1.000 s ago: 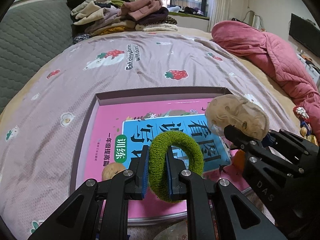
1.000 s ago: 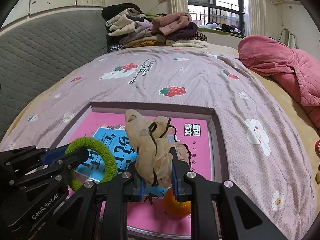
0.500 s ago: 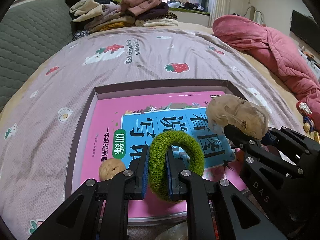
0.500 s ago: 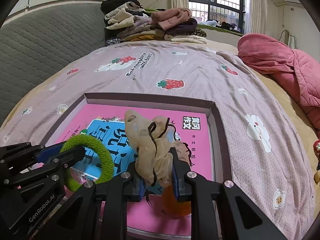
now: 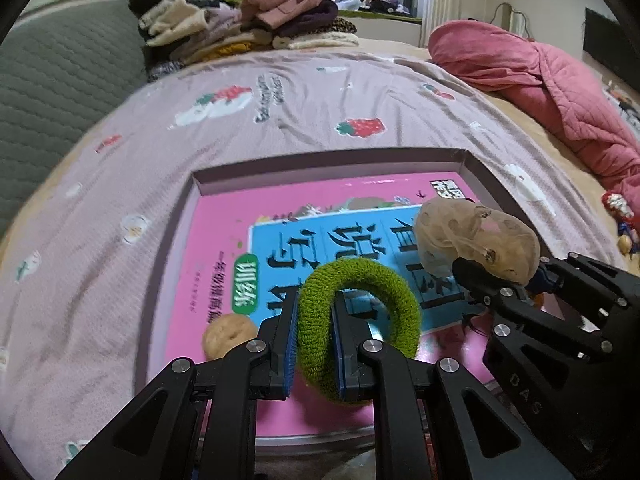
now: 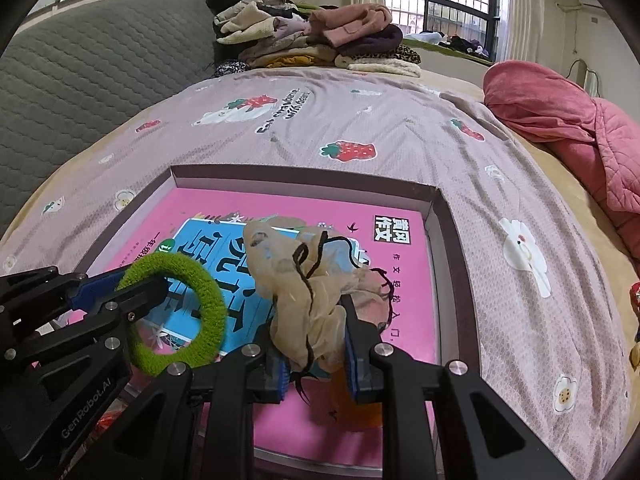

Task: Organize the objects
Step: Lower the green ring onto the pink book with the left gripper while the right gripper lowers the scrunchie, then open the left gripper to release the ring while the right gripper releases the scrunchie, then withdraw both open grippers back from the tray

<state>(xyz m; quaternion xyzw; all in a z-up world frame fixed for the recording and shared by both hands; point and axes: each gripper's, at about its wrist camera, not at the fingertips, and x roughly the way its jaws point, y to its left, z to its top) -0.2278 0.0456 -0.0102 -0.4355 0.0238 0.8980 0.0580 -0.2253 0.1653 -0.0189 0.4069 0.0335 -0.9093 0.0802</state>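
Green terry loop first: my left hand-held gripper (image 5: 314,344) is clamped on the green hair tie (image 5: 358,330), its fingers pinching one side of the ring so the rest stands free above the box. I judge it very light, soft and springy, unlikely to slip out of the pads; a pinch across the band, as it is now, is the sensible hold. My right hand-held gripper (image 6: 314,354) is closed on the beige scrunchie (image 6: 310,292), a gauzy bunch with dark thread trim, held at its lower folds. That one looks limp and almost weightless, so I expect it to flop and perhaps cling to the pads on release; gripping the thick gathered middle seems safest. Both are held over the shallow box (image 5: 328,160) lying on the bed (image 5: 280,92). Inside it a pink book (image 5: 216,248) with a blue panel covers nearly the whole floor, a small tan round thing (image 5: 228,336) sits on the book's near left corner, and something orange (image 6: 356,404) lies just under my right fingers, mostly hidden.
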